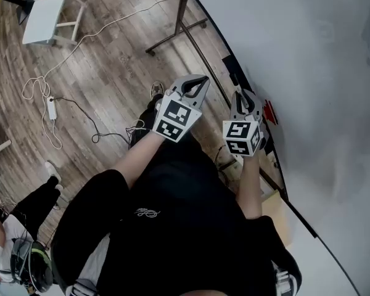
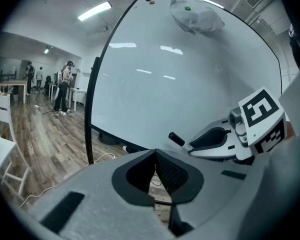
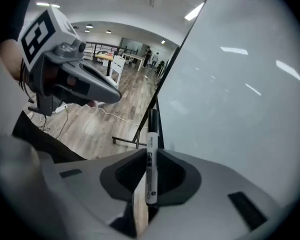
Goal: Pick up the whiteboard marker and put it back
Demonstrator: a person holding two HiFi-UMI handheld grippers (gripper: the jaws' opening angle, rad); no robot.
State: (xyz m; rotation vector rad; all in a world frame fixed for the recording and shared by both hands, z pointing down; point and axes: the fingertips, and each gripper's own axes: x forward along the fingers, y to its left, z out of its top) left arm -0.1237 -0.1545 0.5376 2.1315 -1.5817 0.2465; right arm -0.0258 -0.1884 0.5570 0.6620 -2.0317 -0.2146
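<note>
Big whiteboard (image 1: pixel 308 73) standing on a wood floor (image 1: pixel 111 54); right gripper (image 1: pixel 245 97) is clamped on the whiteboard marker (image 3: pixel 151 169), left gripper (image 2: pixel 155 153) pinched closed, empty.

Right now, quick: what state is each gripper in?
Left gripper: shut, nothing between its jaws.
Right gripper: shut on the whiteboard marker.

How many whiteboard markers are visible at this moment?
1: the whiteboard marker, clamped between the right gripper's jaws near the whiteboard. Others may be hidden.
</note>
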